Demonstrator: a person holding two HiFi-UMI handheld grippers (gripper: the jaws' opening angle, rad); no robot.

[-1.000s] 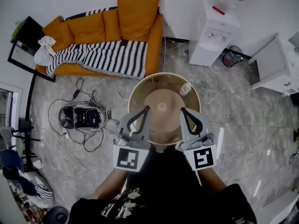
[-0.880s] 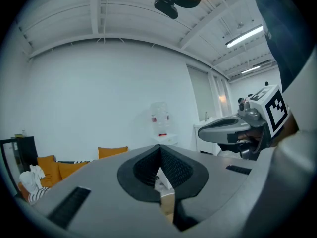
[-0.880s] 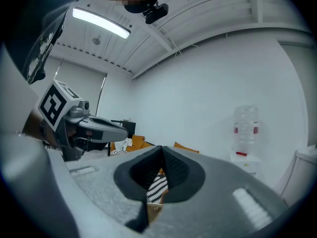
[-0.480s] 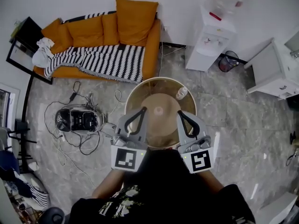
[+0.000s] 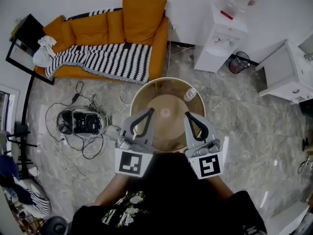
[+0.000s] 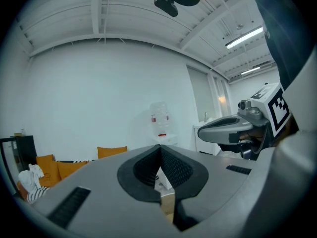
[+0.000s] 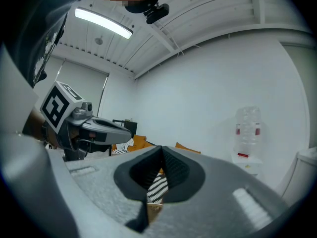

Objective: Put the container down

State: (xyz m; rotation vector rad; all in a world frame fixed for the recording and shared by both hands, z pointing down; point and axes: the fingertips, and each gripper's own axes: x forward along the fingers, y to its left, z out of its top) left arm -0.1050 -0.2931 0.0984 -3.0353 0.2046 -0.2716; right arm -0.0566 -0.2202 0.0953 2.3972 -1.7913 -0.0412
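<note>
Marble floor (image 5: pixel 254 126), white wall (image 5: pixel 195 4), orange sofa (image 5: pixel 93 31) w/ striped blanket (image 5: pixel 112 61), water dispenser (image 5: pixel 218 35).

light: bright, even, ceiling strip lamps (image 7: pixel 103 23) | shadows: soft | edges: strong fisheye bend, dark vignette | focus: sharp

Head view: steeply down over the round counter (image 5: pixel 151 89). Gripper views: close along left tongs (image 6: pixel 159 147) and right tongs (image 7: pixel 161 148), level toward the wall. All three share the orange sofa (image 5: pixel 93 31) and water dispenser (image 5: pixel 220 33).

The round table (image 5: pixel 142 94), ahead of the tongs
A small container (image 5: pixel 190 94) lay on it just beyond the right gripper (image 5: pixel 188 115), farther from the left gripper (image 5: pixel 149 111).
</note>
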